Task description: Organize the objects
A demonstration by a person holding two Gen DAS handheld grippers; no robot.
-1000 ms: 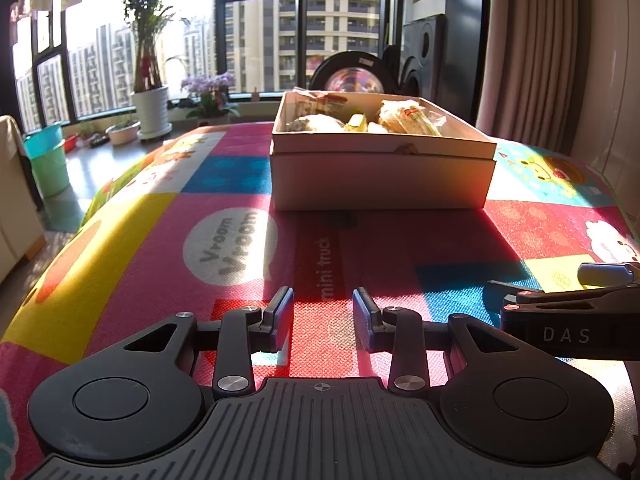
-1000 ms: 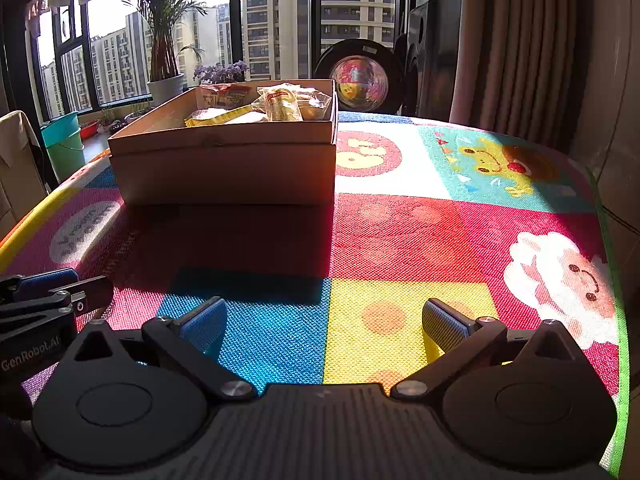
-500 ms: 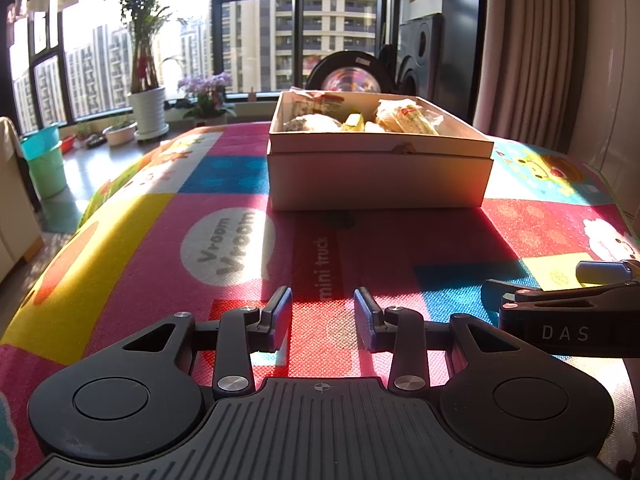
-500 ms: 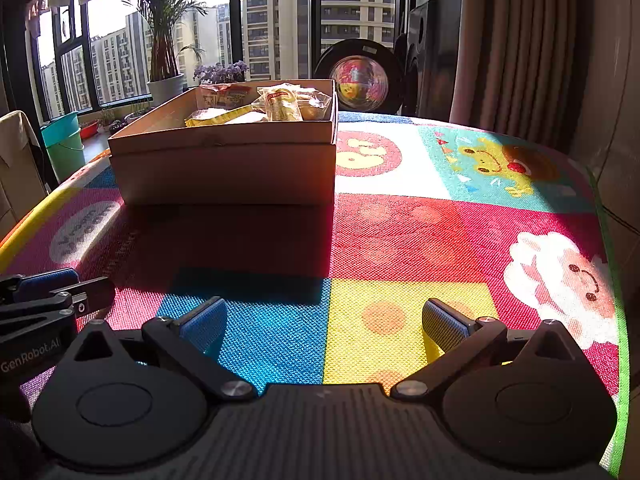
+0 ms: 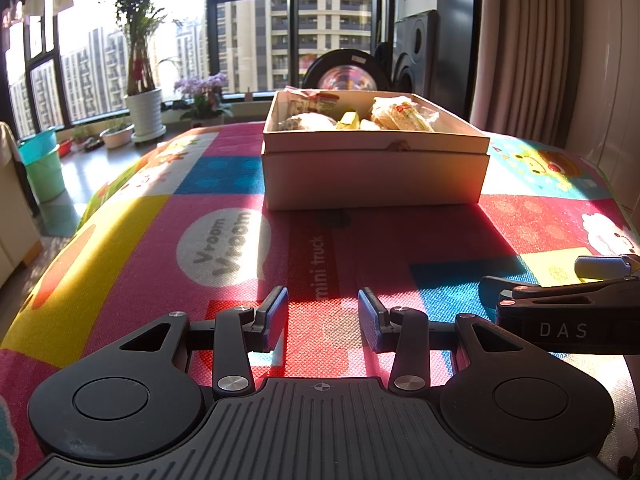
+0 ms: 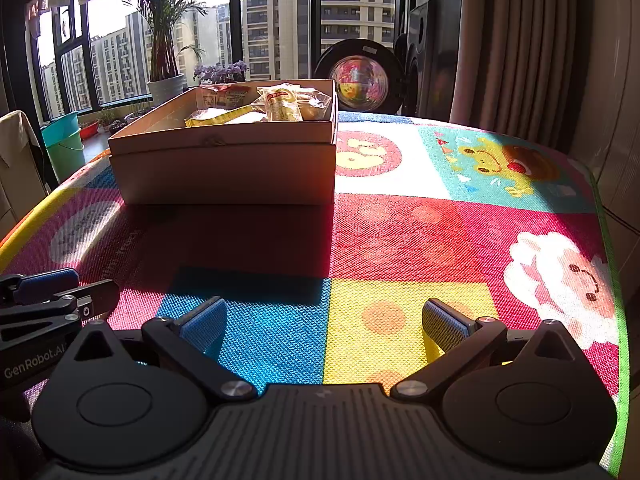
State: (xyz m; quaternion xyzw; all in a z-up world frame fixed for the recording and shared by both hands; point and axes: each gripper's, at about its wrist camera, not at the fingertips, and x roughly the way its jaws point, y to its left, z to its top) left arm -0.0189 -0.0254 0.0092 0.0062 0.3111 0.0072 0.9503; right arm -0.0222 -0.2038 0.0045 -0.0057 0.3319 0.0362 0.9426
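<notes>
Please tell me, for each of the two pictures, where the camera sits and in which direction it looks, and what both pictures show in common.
Left wrist: sits on the left gripper, low over the mat, facing the box and windows; the right gripper enters from the right.
Right wrist: sits on the right gripper, facing the box from further right; the left gripper enters from the left.
Shared: box, mat, snack packets, potted plant.
</notes>
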